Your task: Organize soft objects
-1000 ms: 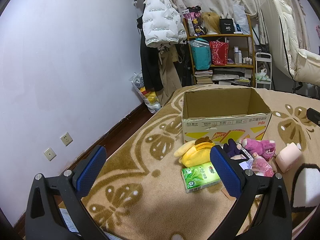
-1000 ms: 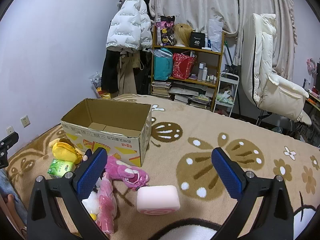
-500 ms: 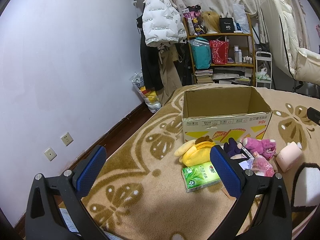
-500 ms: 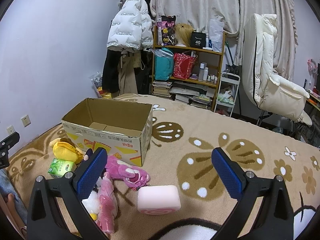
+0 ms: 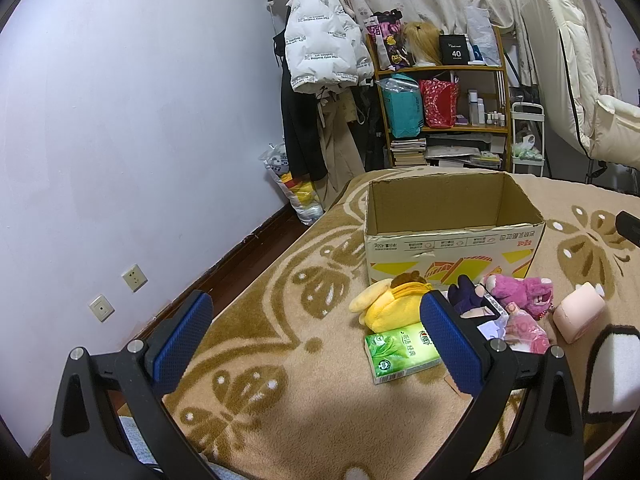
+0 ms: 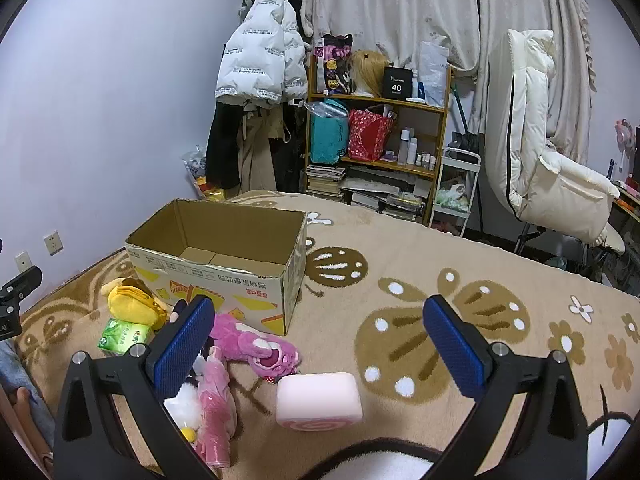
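We take the open cardboard box (image 5: 452,236) on the patterned blanket (image 5: 260,344) as our landmark. All the soft things lie in a cluster in front of its printed wall: the yellow plush (image 5: 390,306) against it, the green tissue pack (image 5: 402,352) just in front of that plush, the magenta plush (image 6: 256,344) near the box's corner, and the pink roll cushion (image 6: 320,400) farthest from the box. We hold our left gripper (image 5: 316,344) with fingers spread wide, gripping nothing, short of the tissue pack. Our right gripper (image 6: 320,346) is likewise spread and empty, the cushion lying between its fingers but below them.
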Tool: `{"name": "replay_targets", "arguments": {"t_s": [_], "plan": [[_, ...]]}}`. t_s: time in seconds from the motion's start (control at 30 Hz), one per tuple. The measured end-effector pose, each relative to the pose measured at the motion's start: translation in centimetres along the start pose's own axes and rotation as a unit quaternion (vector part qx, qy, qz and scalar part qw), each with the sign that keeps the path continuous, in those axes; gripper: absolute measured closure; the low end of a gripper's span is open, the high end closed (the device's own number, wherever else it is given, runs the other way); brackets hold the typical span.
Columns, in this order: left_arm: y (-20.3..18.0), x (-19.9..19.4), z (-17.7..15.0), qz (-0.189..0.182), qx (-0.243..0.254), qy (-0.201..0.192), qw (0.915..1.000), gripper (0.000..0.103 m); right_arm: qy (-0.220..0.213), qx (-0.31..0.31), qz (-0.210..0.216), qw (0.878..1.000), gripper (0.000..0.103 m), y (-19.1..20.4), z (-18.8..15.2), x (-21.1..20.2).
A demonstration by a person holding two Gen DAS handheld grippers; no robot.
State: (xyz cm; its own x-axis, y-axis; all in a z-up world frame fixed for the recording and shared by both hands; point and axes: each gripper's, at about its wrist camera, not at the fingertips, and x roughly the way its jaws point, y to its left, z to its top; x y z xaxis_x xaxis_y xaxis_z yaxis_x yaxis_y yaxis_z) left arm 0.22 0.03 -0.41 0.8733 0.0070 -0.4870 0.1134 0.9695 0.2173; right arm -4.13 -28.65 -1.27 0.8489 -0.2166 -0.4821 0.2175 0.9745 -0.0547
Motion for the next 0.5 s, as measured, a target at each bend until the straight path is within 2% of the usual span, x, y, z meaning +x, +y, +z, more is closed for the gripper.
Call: {"name": "replay_targets", "arguments": {"t_s": [0.5], "plan": [[-0.03, 0.05, -0.16, 0.001, 0.001, 0.000, 1.0000, 0.001, 0.000, 0.000, -0.002, 1.000, 0.000, 0.02, 0.00, 0.00]]}}
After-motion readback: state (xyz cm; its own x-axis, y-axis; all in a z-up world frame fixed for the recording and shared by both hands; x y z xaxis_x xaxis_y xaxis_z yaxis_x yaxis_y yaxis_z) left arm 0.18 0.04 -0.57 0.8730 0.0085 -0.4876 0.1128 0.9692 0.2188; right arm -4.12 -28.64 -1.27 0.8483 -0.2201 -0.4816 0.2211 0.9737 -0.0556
